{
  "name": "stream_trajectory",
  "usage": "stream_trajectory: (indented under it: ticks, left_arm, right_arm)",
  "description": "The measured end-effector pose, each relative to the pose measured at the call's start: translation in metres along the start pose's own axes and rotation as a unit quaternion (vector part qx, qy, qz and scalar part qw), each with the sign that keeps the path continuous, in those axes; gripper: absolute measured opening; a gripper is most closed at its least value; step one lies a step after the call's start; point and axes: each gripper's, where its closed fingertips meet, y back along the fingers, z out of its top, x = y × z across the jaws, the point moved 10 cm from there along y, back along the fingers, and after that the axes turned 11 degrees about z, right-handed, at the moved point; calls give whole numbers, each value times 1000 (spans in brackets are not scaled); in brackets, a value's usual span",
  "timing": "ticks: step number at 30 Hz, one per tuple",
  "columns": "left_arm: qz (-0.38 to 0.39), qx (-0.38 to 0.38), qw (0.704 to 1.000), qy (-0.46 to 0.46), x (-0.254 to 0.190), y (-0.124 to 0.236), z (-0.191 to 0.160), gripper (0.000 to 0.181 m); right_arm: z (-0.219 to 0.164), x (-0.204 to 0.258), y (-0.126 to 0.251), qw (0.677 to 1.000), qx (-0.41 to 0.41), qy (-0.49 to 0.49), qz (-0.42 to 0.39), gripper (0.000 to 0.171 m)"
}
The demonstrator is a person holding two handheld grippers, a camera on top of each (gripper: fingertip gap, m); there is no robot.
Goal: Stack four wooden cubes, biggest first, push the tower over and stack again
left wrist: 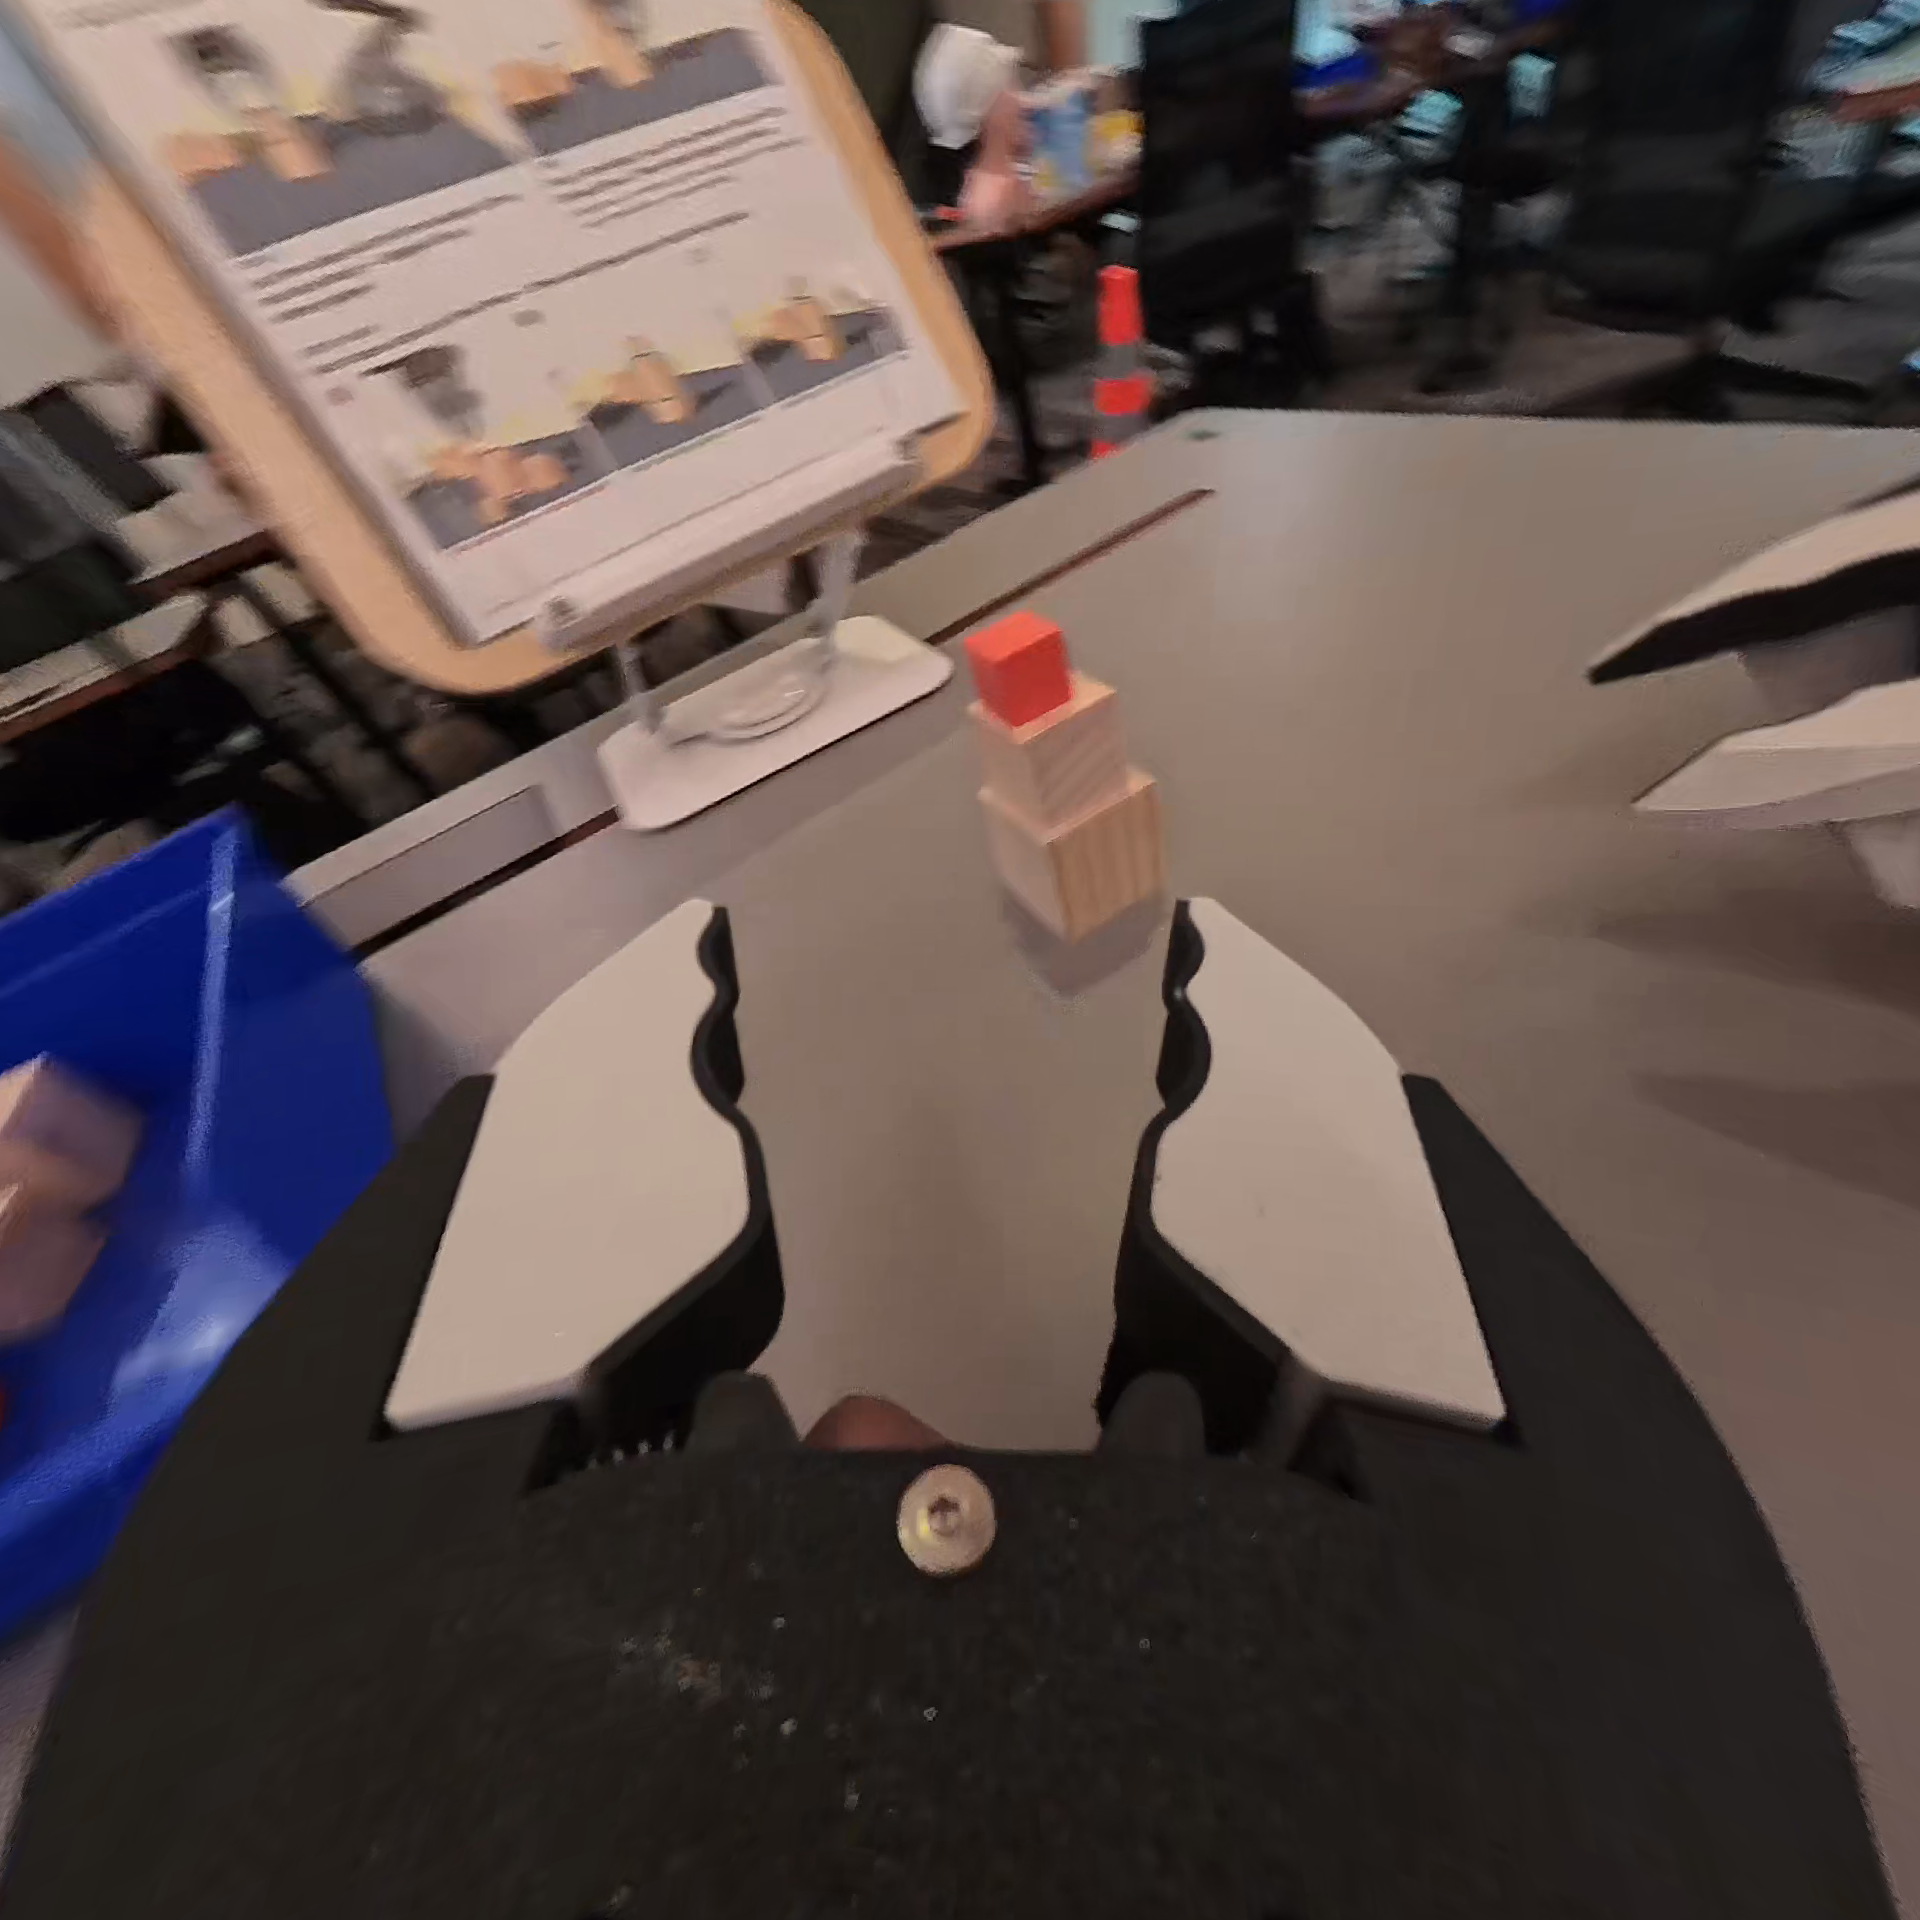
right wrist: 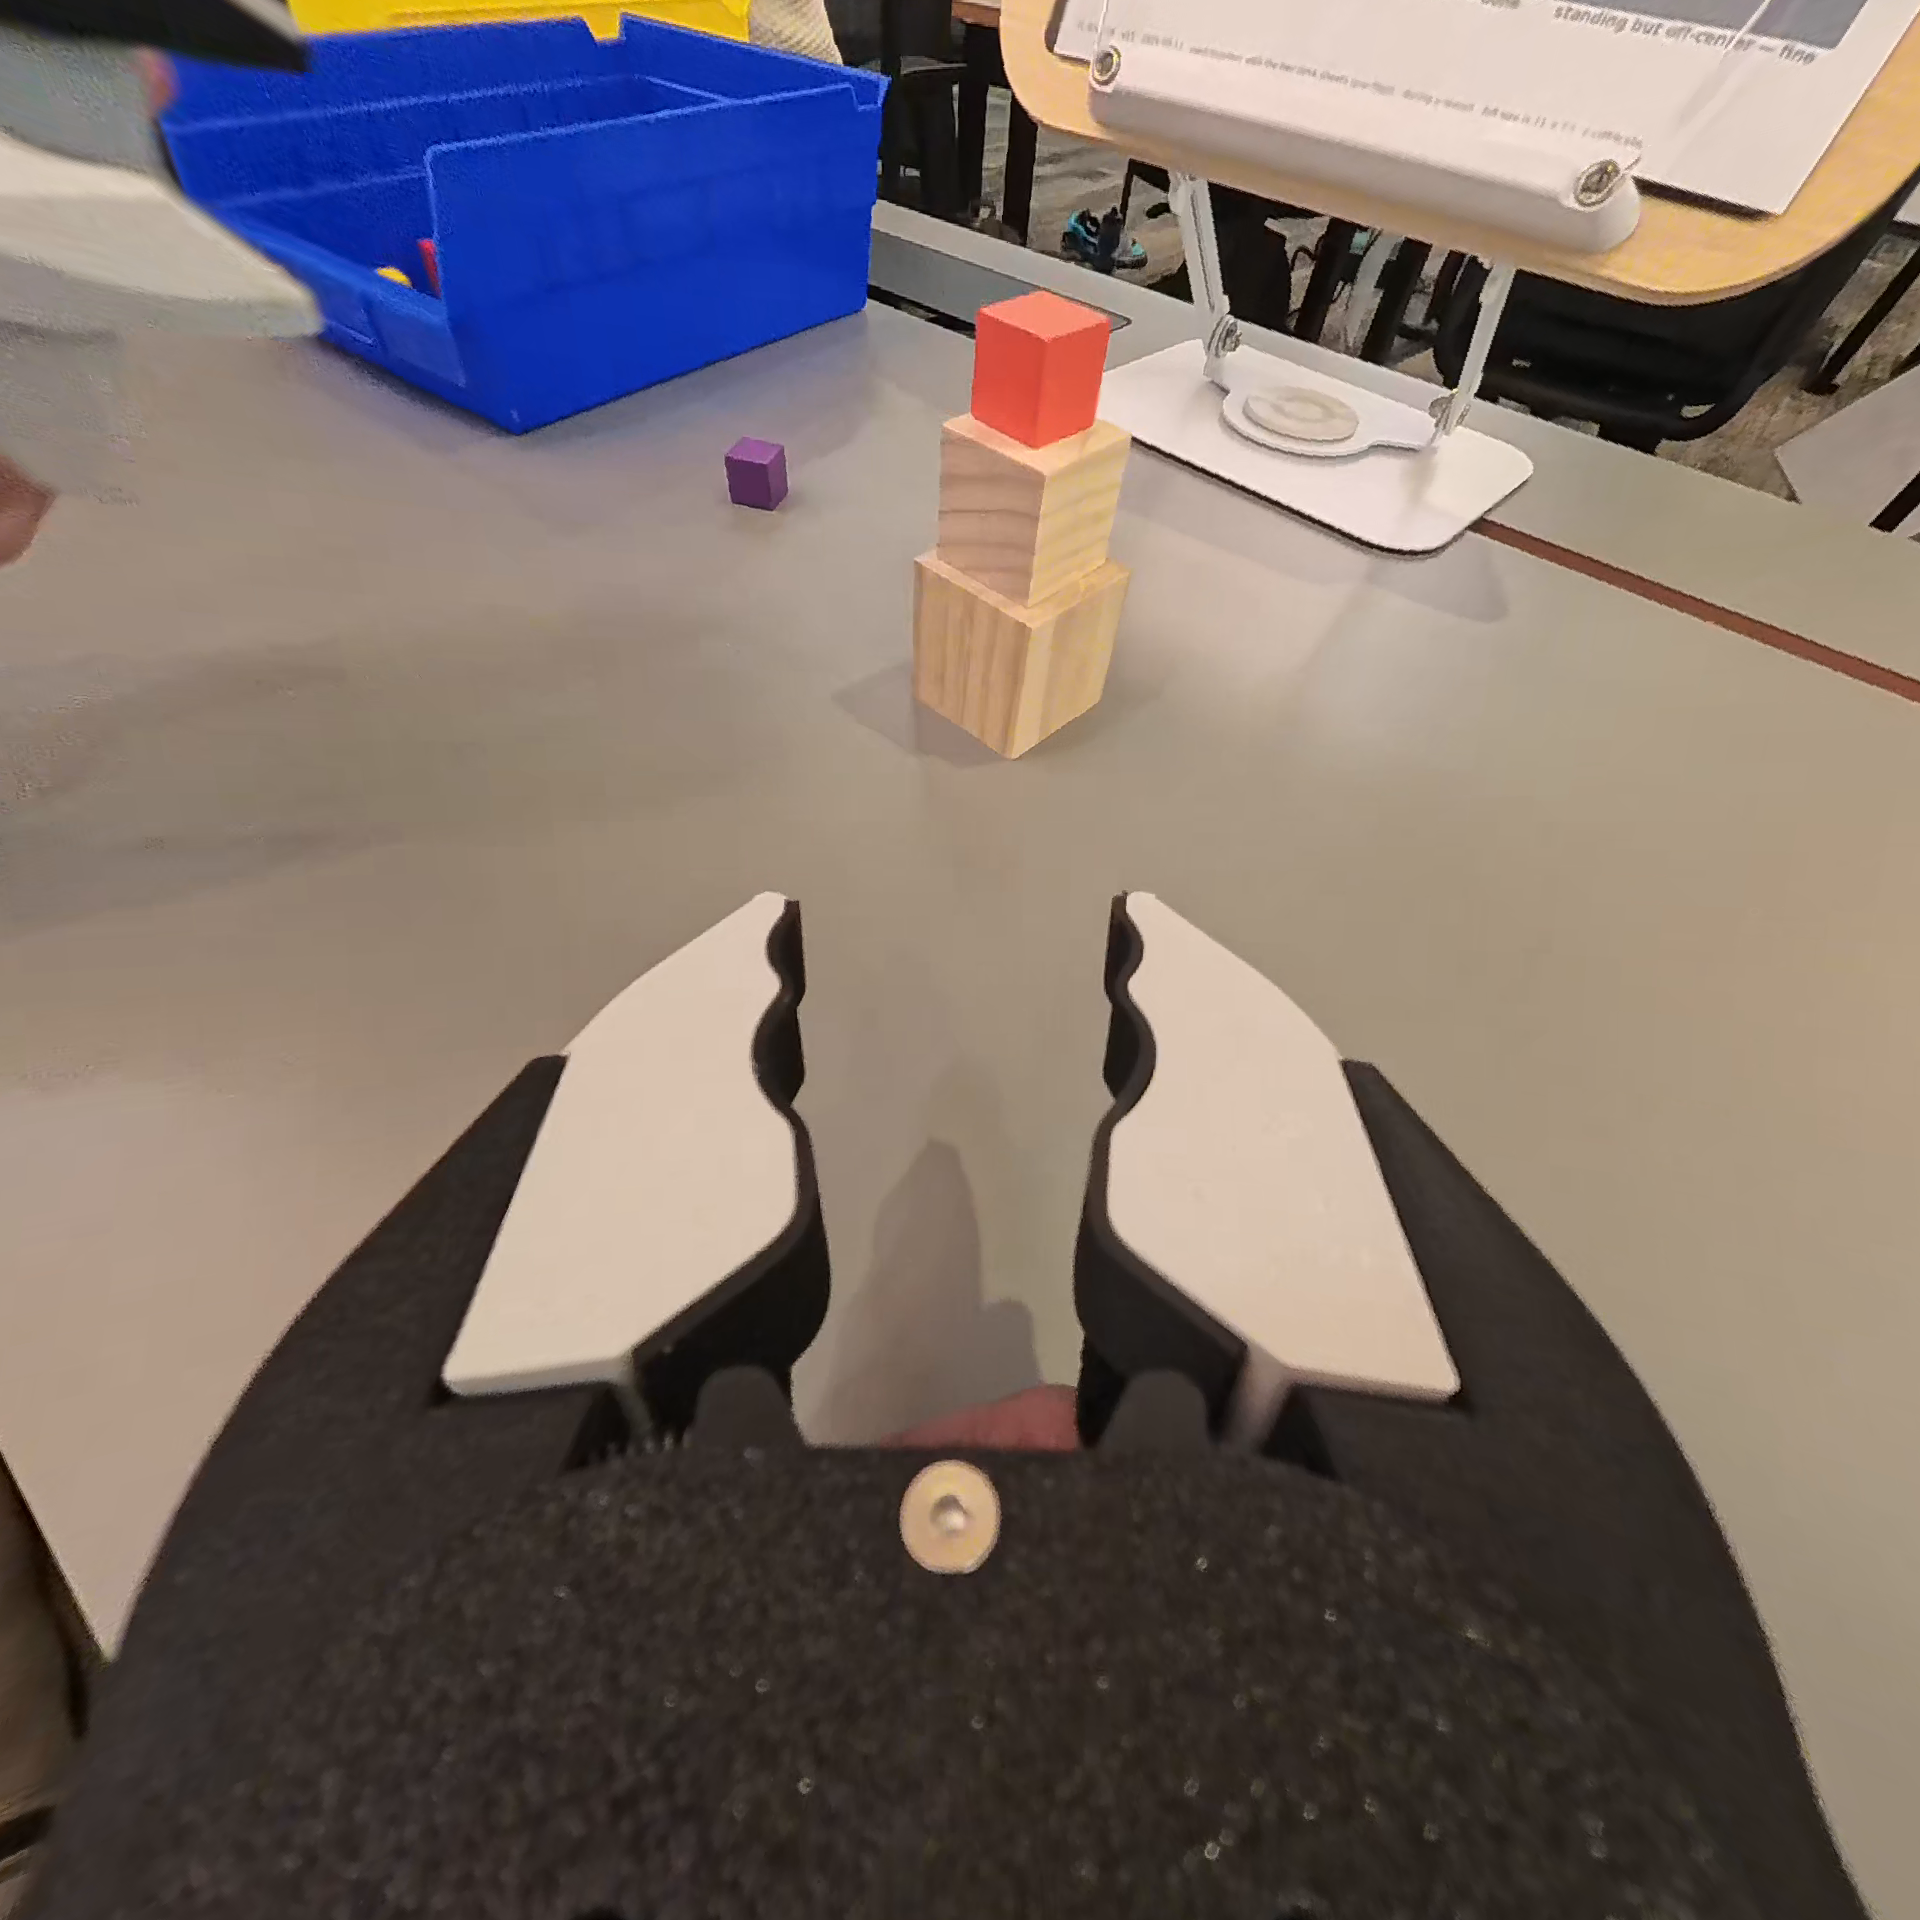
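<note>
A tower of three cubes stands on the grey table (right wrist: 416,831): a large plain wooden cube (right wrist: 1013,660) at the bottom, a smaller plain wooden cube (right wrist: 1029,509) on it, and a red cube (right wrist: 1039,364) on top. The tower also shows in the left wrist view, with its red cube (left wrist: 1016,665) on top. A small purple cube (right wrist: 756,473) lies alone on the table to the tower's left. My right gripper (right wrist: 956,904) is open and empty, short of the tower. My left gripper (left wrist: 951,914) is open and empty, just short of the bottom cube (left wrist: 1075,857).
A blue bin (right wrist: 582,229) stands at the back left with small pieces inside; it also shows at the left edge of the left wrist view (left wrist: 156,1143). A document stand (right wrist: 1320,426) holding an instruction sheet stands behind the tower. The other gripper's fingers (left wrist: 1787,686) show at right.
</note>
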Motion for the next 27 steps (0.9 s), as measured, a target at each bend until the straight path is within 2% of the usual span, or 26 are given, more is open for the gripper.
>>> stream_trajectory:
  ticks: [3, 5, 8, 11, 17, 21, 24, 27]
  left_arm:
    - [53, -11, 995, 83, -5, 34, -21, 79]
    - [68, -2, 991, 115, -9, 44, -36, 80]
    - [70, 26, 989, 129, -14, 46, -52, 83]
    - [74, 26, 989, 129, -14, 47, -52, 81]
    - [76, 88, 982, 146, -8, 34, -57, 80]
    - [84, 123, 979, 141, 11, -1, -55, 79]
    - [57, 172, 976, 119, 31, -51, -52, 80]
    - [48, 253, 962, 90, 49, -102, -61, 83]
  right_arm:
    - [2, 2, -3, 1000, 2, 6, 2, 55]
    - [3, 3, -4, 1000, 4, 9, 3, 55]
    - [3, 6, -7, 1000, 6, 12, 7, 55]
    - [2, 8, -9, 1000, 9, 15, 9, 55]
    - [-2, 9, -9, 1000, 17, 14, 6, 55]
    - [-3, 5, -4, 1000, 15, 7, 2, 55]
    - [-4, 2, -3, 1000, 15, 3, 0, 54]
    - [-1, 1, 0, 1000, 10, 4, 1, 53]
